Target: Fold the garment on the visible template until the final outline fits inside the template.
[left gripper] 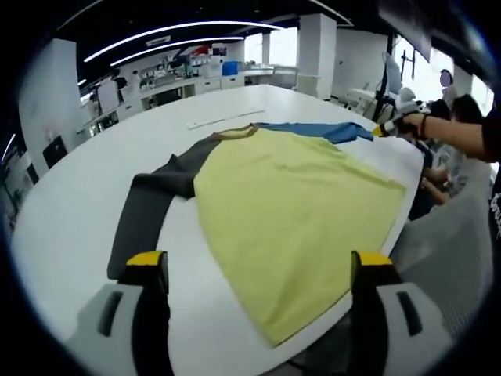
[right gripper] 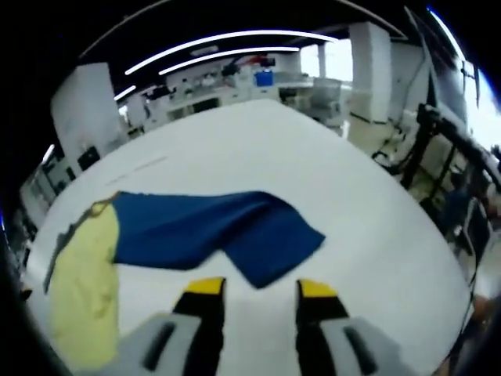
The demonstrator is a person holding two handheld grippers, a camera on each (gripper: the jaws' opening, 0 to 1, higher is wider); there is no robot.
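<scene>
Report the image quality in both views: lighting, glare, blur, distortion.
Left gripper view: even ceiling light, window glare at upper right, the white table bowed by the fisheye, the yellow shirt sharp. Right gripper view: softer overall, the blue sleeve slightly blurred, window glare at far right, ceiling strips curved.

A: The shirt's point(left gripper: 290, 211) hem hangs past the surface point(left gripper: 70, 227) edge, so its corner is hidden.

B: And beside the blue sleeve point(right gripper: 219, 231), the yellow body runs out of the right gripper view. Far shelves are too blurred to read.
</scene>
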